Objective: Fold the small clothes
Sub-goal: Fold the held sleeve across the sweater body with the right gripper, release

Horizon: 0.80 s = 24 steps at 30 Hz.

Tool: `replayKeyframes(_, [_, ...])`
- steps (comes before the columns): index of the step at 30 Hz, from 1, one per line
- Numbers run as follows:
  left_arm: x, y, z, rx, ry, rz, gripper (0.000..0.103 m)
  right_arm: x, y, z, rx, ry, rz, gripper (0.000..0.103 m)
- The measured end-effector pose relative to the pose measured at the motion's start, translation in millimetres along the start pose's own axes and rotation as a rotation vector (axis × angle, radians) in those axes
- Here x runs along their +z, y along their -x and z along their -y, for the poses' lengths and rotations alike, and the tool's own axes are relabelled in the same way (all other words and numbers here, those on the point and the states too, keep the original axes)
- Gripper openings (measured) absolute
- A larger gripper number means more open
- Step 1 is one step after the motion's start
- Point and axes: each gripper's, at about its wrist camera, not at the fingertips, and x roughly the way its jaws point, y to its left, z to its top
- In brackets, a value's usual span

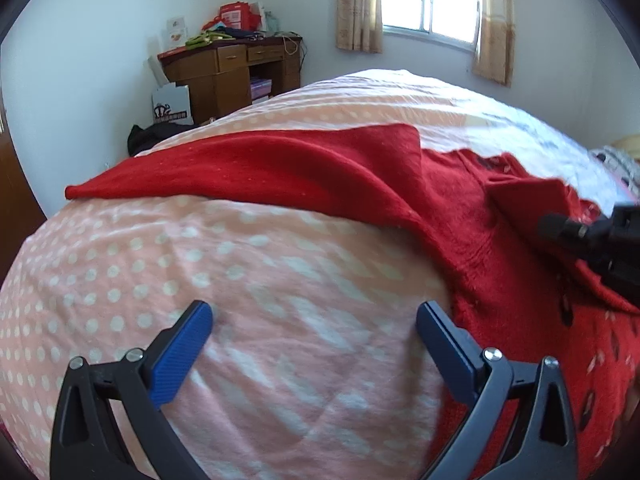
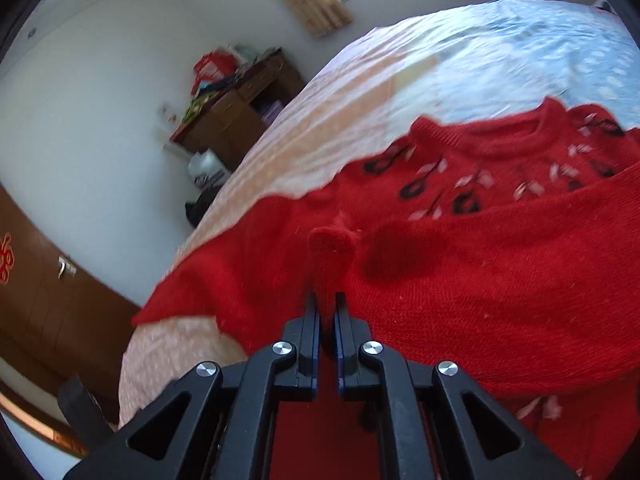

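Note:
A small red knit sweater (image 1: pixel 472 216) with black and white flower marks lies on the pink dotted bed cover (image 1: pixel 248 280). One sleeve (image 1: pixel 224 176) stretches out flat to the left. My left gripper (image 1: pixel 314 320) is open and empty, low over the cover just left of the sweater's hem. My right gripper (image 2: pixel 327 312) is shut on a pinch of the red sweater (image 2: pixel 500 248), holding a fold of fabric (image 2: pixel 331 256) up over the body; the neckline (image 2: pixel 520 128) lies beyond. The right gripper shows as a dark shape at the right edge of the left wrist view (image 1: pixel 600 244).
A wooden desk (image 1: pixel 232 72) piled with red boxes stands against the far wall, with a white bag (image 1: pixel 172 104) and dark clothing on the floor beside it. A curtained window (image 1: pixel 428 0) is behind the bed. A brown wooden door (image 2: pixel 36 296) is at left.

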Motion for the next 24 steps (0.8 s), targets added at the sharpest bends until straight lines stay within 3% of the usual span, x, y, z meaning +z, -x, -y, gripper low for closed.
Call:
replayKeyframes(2, [-0.8, 1.0, 0.0, 0.005, -0.004, 0.008, 0.103, -8.0, -12.4, -2.7, 0.002, 0.009, -0.056, 0.012])
replayKeyframes(4, [-1.4, 2.2, -2.3, -0.001, 0.002, 0.013, 0.103, -13.3, -6.6, -1.6, 0.057, -0.014, -0.052, 0.027])
replayKeyframes(6, [-1.1, 1.4, -3.2, -0.007, 0.007, 0.013, 0.103, -13.9, 3.8, -4.5, 0.102, -0.002, -0.038, 0.033])
replayKeyframes(12, [-3.1, 1.5, -3.8, 0.004, 0.004, 0.026, 0.103, -3.8, 28.1, -18.0, 0.069, 0.062, 0.087, 0.033])
replayKeyframes(15, [-4.1, 1.8, -4.4, 0.002, 0.007, 0.029, 0.103, -4.1, 12.0, -28.6, 0.057, 0.099, 0.044, 0.023])
replayKeyframes(20, [-5.3, 1.5, -3.8, 0.004, 0.005, 0.027, 0.103, -17.5, -36.6, -32.6, -0.027, 0.119, -0.061, 0.024])
replayKeyframes(24, [-5.3, 3.1, -4.2, 0.002, 0.007, 0.03, 0.103, -8.8, -20.8, -32.8, -0.009, 0.104, -0.06, 0.023])
